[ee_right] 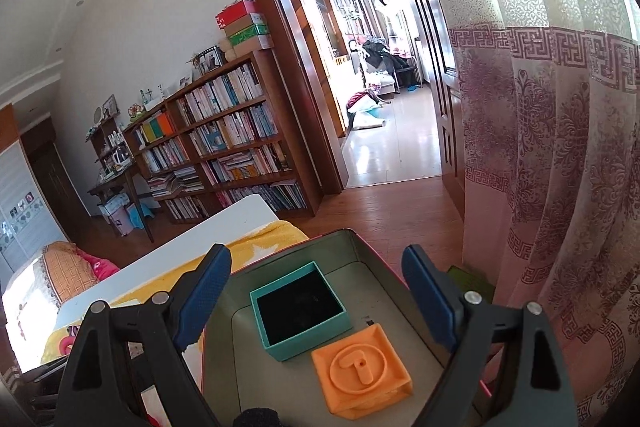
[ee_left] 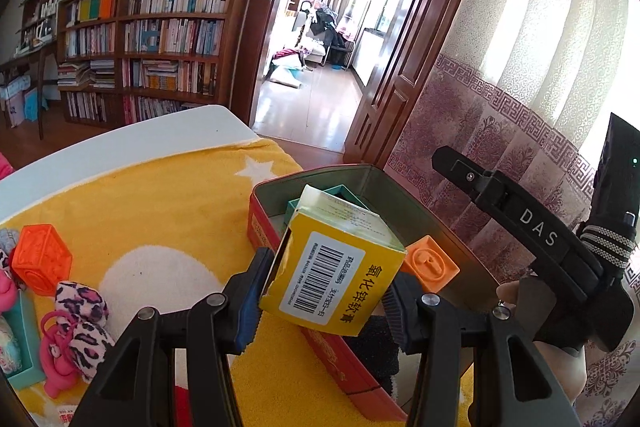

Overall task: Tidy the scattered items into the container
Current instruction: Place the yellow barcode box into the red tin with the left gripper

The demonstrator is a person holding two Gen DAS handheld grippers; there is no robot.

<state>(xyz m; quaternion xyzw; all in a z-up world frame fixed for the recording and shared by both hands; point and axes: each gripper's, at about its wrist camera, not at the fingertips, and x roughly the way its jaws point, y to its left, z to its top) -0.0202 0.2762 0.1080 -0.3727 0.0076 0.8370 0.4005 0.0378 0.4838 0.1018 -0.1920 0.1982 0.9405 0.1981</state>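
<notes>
My left gripper (ee_left: 320,297) is shut on a yellow carton with a barcode label (ee_left: 334,273), held tilted over the near wall of the red tin (ee_left: 260,227). Inside the tin lie an orange block (ee_right: 362,381) and a teal open box (ee_right: 300,311). My right gripper (ee_right: 316,297) hangs open above the tin's grey floor (ee_right: 280,387), nothing between its blue pads. From the left wrist view the right gripper's body (ee_left: 532,239) shows at the right, its fingertips hidden. On the yellow towel (ee_left: 160,211) left of the tin sit another orange block (ee_left: 40,259) and a leopard-print bow (ee_left: 82,323).
A teal tray (ee_left: 24,339) and pink toys (ee_left: 60,359) lie at the towel's left edge. The white table (ee_left: 120,139) ends beyond the towel. A patterned curtain (ee_right: 560,187) hangs close on the right. A bookshelf (ee_left: 160,43) and an open doorway (ee_right: 380,87) stand behind.
</notes>
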